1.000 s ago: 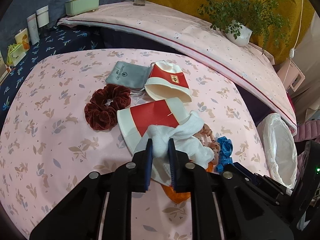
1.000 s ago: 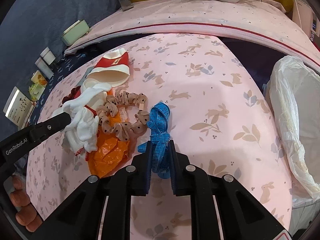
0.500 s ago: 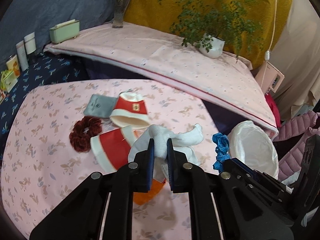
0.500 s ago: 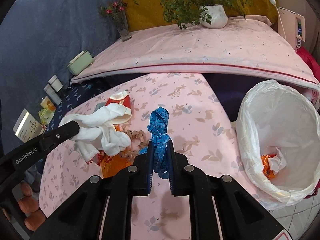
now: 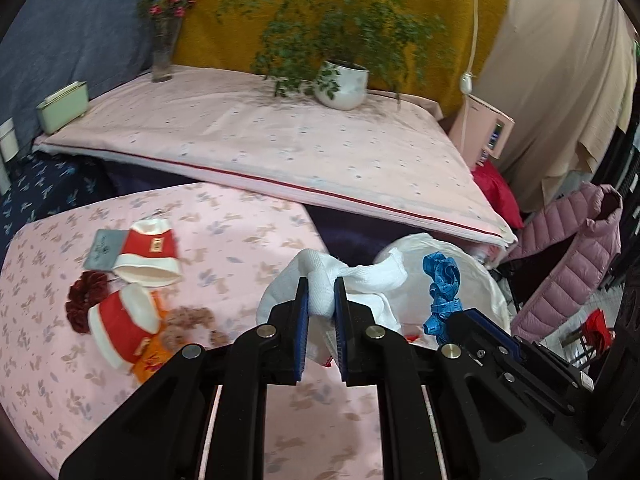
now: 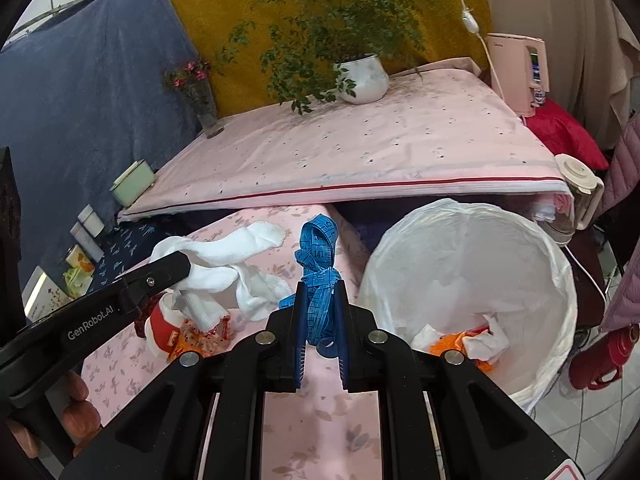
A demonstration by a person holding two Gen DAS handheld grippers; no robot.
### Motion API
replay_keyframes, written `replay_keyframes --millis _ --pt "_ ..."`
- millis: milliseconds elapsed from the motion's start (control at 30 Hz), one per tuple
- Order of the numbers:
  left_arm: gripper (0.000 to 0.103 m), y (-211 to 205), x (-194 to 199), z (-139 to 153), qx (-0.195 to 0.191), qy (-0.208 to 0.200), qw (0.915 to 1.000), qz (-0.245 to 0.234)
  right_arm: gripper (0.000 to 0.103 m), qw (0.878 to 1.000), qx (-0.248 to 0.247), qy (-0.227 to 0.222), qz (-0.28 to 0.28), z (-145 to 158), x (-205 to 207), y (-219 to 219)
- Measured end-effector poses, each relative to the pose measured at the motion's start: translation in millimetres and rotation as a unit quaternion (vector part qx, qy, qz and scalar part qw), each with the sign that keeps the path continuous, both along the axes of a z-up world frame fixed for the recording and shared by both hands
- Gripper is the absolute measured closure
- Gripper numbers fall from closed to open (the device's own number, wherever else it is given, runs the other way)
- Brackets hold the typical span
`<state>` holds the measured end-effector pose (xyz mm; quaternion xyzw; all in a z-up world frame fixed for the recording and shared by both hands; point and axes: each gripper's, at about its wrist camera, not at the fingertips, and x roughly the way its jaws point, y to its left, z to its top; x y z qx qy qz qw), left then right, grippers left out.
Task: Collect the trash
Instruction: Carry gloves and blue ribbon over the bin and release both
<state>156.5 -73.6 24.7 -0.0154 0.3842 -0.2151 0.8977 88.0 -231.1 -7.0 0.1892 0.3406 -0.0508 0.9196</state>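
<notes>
My left gripper (image 5: pixel 321 292) is shut on a bunch of white socks (image 5: pixel 352 276), lifted above the pink floral table (image 5: pixel 224 232); the same white socks (image 6: pixel 224 256) hang from it in the right wrist view. A crumpled blue measuring tape (image 6: pixel 318 268) is pinched in my right gripper (image 6: pixel 320 300), raised beside the bin; the left wrist view shows that blue tape (image 5: pixel 442 284) too. The white-lined trash bin (image 6: pixel 532 248) stands off the table's right edge with orange and white scraps (image 6: pixel 464 340) inside. Both held items hover near the bin's left rim.
On the table lie two red-and-white cups (image 5: pixel 150 252), a dark red scrunchie (image 5: pixel 82 300), a grey pouch (image 5: pixel 104 246), an orange wrapper (image 5: pixel 150 360) and a brown frilly scrunchie (image 5: pixel 188 320). Behind is a higher pink-covered surface with a potted plant (image 6: pixel 362 76) and a vase (image 6: pixel 206 112). A pink jacket (image 5: pixel 576 264) hangs right.
Both grippers have risen off the table and swung right toward the bin, carrying the socks and the blue tape. The cups, scrunchies and wrapper stay on the table.
</notes>
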Motion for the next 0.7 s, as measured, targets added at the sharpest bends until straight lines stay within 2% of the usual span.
replay_keyframes --millis 300,533,633,667,700 --pt "0.091 -72 -10 -5 0.006 0.004 0.998 -0.063 0.091 0.998 0.01 0.002 -0.062 -8 -24 -64" --pt "0.091 -113 -13 -13 0.013 0.011 0.9951 -0.098 0.091 0.996 0.017 0.008 -0.092 -18 -36 -96" --pt "0.089 -123 -13 -17 0.011 0.014 0.9942 -0.106 0.091 0.995 0.021 0.011 -0.099 -21 -38 -103" --pt "0.081 -125 -13 -18 0.012 0.014 0.9942 -0.106 0.091 0.995 0.022 0.012 -0.101 -23 -38 -104" --pt "0.077 -126 -13 -18 0.013 0.013 0.9942 -0.106 0.091 0.994 0.023 0.013 -0.102 -24 -38 -106"
